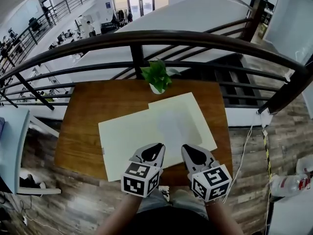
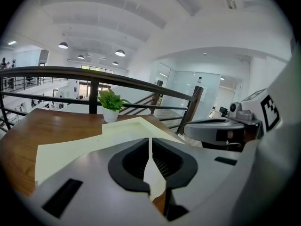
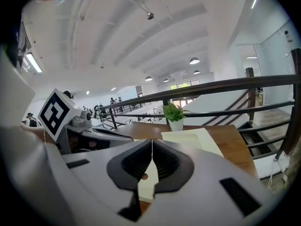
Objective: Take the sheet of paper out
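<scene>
Head view: folder (image 1: 146, 136) on table (image 1: 83, 131), long axis left-right. Left gripper (image 1: 155, 148) and right gripper (image 1: 189, 149) sit at its near edge, equally near. Sheet of paper not separately visible, presumably inside.
Left gripper view: jaws pressed together, empty; folder (image 2: 70, 149) straight ahead.
Right gripper view: same, folder (image 3: 188, 138) ahead.

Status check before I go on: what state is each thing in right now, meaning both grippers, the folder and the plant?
Left gripper: shut, nothing between its jaws, over the folder's near edge.
Right gripper: shut, empty, beside the left one.
Folder: closed, lying flat on the table; no sheet drawn out yet.
Potted plant: upright at the table's far edge.
</scene>
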A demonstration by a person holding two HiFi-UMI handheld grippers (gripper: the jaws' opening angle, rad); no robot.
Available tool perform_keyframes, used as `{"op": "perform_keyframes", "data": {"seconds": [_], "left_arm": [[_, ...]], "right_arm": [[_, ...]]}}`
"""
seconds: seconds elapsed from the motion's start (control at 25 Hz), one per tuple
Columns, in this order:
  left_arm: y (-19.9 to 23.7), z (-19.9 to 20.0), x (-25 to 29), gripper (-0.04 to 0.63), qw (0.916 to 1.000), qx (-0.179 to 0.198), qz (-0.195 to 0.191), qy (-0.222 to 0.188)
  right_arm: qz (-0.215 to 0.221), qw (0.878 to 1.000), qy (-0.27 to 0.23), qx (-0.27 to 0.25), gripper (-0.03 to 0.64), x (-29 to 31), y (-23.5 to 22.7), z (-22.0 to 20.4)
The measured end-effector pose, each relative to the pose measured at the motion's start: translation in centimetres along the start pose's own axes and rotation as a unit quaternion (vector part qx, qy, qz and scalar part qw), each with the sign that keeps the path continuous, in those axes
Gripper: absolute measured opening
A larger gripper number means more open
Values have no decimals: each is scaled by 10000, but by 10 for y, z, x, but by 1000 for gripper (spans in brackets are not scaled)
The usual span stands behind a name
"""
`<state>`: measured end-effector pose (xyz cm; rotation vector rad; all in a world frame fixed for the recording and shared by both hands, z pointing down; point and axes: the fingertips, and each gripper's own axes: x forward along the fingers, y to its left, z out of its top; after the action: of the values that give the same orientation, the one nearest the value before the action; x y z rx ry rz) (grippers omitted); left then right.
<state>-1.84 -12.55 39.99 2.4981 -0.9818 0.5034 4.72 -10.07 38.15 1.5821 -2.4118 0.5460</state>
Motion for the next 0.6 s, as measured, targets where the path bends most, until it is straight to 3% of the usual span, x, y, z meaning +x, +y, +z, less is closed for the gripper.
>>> {"op": "perform_keyframes", "data": {"seconds": [0.6], "left_arm": [[20,-16,15,32,9991,-293,35,315]], "right_arm": [[-57,9995,263,153,28,19,-13,-8]]}}
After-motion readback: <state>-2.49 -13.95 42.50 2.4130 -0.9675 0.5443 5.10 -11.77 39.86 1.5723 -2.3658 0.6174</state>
